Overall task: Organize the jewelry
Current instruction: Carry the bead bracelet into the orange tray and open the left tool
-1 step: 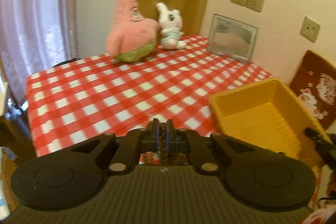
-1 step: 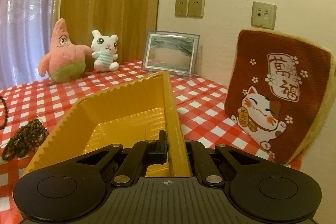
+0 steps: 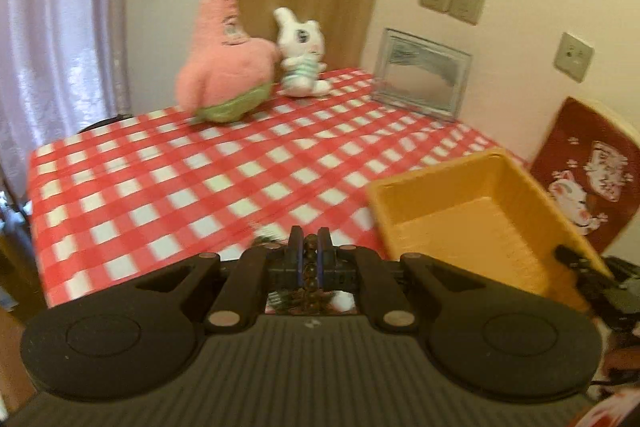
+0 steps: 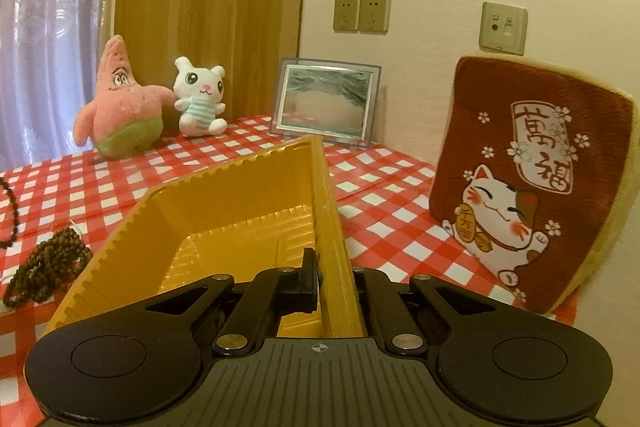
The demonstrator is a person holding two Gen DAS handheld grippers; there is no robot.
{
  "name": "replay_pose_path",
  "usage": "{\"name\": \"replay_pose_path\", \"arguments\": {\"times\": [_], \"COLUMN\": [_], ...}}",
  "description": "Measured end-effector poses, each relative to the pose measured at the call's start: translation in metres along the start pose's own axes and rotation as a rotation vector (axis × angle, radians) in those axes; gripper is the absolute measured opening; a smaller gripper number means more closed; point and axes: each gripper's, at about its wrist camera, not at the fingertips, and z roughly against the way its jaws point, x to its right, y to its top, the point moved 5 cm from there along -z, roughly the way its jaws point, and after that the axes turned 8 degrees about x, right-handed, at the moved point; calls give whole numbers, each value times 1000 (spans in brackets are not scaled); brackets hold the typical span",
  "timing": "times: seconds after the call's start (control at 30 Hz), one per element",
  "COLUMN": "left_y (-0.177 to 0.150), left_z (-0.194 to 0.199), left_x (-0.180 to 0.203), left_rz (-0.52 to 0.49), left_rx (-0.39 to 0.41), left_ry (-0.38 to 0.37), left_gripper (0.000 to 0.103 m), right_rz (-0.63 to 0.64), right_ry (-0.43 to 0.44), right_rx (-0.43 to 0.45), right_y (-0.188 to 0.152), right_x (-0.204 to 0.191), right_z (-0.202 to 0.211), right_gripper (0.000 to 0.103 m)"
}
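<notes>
left view, left gripper (image 3: 309, 247): closed on a brown bead strand (image 3: 310, 269); beads are seen pinched between the pads, more hanging bunched below.
left view, table: red-white checked cloth (image 3: 168, 179); a wide bare stretch is seen ahead and to the left, up to the left edge.
left view, tray: yellow tray (image 3: 452, 199) is seen right of the gripper, empty, its near-left corner close to the fingers.
left view, far edge: pink star plush (image 3: 224, 67), white bunny plush (image 3: 300, 59) and picture frame (image 3: 420, 75) are lined up along the far side; picture is blurred.
left view, right edge: the tip of the other gripper is seen at the tray's right rim.
right view, right gripper (image 4: 320, 275): closed on the tray's right rim (image 4: 332, 227); only the left finger is clearly seen, the wall running between.
right view, beads: a heap of brown beads (image 4: 44, 267) lies on the cloth just left of the tray; a dark strand (image 4: 12, 211) is seen at the left border.
right view, right side: lucky-cat cushion (image 4: 528, 203) stands upright near the tray, a narrow strip of cloth between them.
</notes>
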Motion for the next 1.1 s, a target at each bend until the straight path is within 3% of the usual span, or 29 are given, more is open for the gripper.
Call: {"name": "replay_pose_path", "arguments": {"times": [0.43, 1.1], "left_y": [1, -4], "left_z": [-47, -106], "left_x": [82, 98], "left_rz": [-25, -54], "left_rx": [-39, -90], "left_ry": [-184, -166], "left_gripper": [5, 6], "right_rz": [-5, -30], "right_ry": [19, 33], "right_rx": [3, -6], "right_y": [8, 14], "right_x": [-11, -18], "right_z": [-23, -40], "right_gripper": [4, 4]}}
